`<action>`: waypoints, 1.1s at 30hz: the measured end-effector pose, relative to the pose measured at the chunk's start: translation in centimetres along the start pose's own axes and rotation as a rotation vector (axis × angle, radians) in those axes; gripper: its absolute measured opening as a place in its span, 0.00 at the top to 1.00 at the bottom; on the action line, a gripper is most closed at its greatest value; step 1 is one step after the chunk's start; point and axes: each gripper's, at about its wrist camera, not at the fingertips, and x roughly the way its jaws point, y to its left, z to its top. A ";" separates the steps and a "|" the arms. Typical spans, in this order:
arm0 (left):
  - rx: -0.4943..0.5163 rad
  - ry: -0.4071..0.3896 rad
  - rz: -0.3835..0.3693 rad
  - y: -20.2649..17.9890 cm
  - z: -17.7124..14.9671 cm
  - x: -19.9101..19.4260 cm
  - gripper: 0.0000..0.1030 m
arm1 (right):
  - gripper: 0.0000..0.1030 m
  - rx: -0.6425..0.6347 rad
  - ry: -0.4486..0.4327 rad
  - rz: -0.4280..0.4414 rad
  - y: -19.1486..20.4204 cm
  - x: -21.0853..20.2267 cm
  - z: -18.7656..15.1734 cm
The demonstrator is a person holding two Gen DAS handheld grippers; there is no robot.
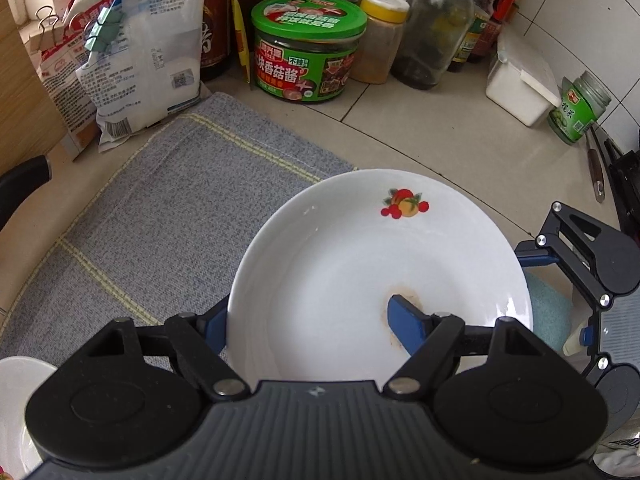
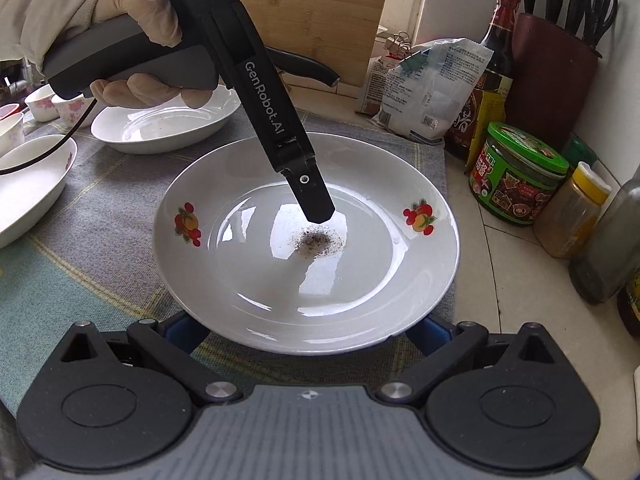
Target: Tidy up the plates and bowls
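Plate [image 2: 248, 280] sits between two hand-held grippers, over the woven grey cloth [image 1: 160, 220].
Left hand-held gripper [image 1: 310, 316] straddles one rim, with one finger inside by the gritty stain [image 2: 318, 242]; whether it bites I cannot tell. The glazed, shallow, slick ceramic could slip from a loose pinch and chip. Right hand-held gripper [image 2: 306, 330] gapes wide, its fingers flanking the rim nearest it.

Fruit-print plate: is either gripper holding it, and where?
Not held. Left gripper straddles the plate rim open, one finger inside; right gripper open at the opposite rim.
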 end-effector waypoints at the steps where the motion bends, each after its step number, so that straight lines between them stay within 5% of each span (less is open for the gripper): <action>1: -0.001 0.000 0.000 0.0 0.2 0.2 0.24 | 0.00 0.004 0.002 0.001 -0.2 0.1 0.0; 11: -0.028 -0.001 -0.001 0.6 1.1 1.2 0.24 | 0.00 0.048 0.021 -0.004 -1.1 0.9 -0.4; 18: -0.013 -0.030 0.027 0.0 0.8 0.3 0.15 | 0.00 0.047 0.013 -0.011 -1.1 0.4 -0.7; 25: -0.055 -0.175 0.080 -0.2 -0.9 -5.1 0.10 | 0.00 0.117 0.001 -0.042 -1.1 -2.1 -1.3; 33: -0.110 -0.405 0.208 -3.0 -5.3 -11.5 0.03 | 0.00 0.130 -0.035 -0.200 0.4 -4.6 -1.5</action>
